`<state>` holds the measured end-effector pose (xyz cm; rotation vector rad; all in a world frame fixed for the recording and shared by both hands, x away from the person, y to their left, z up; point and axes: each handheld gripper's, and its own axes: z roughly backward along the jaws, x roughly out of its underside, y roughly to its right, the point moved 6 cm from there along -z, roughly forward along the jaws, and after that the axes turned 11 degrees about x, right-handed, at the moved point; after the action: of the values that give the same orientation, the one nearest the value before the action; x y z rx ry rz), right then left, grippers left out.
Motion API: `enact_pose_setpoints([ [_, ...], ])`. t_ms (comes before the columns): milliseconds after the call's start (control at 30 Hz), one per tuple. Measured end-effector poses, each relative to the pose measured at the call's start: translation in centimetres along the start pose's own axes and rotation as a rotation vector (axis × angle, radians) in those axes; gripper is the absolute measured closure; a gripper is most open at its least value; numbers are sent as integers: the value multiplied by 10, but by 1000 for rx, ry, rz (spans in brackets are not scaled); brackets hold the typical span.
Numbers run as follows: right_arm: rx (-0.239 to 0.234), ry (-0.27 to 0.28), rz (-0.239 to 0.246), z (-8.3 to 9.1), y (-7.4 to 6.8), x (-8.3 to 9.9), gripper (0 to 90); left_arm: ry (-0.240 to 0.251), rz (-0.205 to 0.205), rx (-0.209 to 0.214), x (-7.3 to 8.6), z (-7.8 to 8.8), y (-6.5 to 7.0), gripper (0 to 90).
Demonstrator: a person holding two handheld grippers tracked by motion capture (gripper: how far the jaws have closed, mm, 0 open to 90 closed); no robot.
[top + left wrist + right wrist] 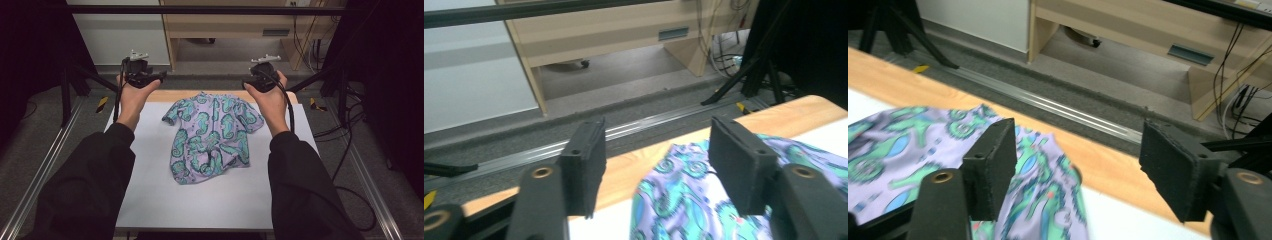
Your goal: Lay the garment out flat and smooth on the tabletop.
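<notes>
In the high view, a small lilac shirt [212,137] printed with teal seahorses lies spread, front up and somewhat rumpled, on a white sheet [150,200] that covers most of the wooden table [165,95]. The collar end points to the far edge, the hem towards the person. The left gripper [159,77] is held near the far left of the shirt, the right gripper [248,84] near its far right; both sit above the table's far edge, apart from the cloth. Black sleeves [95,185] come in from the bottom.

In the left gripper view, the two black jaws stand well apart with nothing between the pads; the shirt [684,200] lies below and beyond them, beside the bare wood strip [644,160].

In the right gripper view, the jaws again stand wide and hold nothing. The shirt [903,150] lies under the left-hand jaw, its edge reaching the wood strip [1108,165], with grey floor and a wooden cabinet [1128,30] beyond.
</notes>
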<state>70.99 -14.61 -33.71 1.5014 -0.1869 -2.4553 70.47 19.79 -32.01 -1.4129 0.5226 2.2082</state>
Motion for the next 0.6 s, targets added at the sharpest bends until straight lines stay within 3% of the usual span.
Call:
enact_pose_setpoints([
  [100,-15,3,3,16,-2,15,259,8,-26,10,7,13,17,353],
  [300,-66,10,-10,45,-6,47,195,16,-35,48,29,29,44,281],
  [600,-129,-14,6,62,-13,91,157,12,-62,91,69,43,74,191],
])
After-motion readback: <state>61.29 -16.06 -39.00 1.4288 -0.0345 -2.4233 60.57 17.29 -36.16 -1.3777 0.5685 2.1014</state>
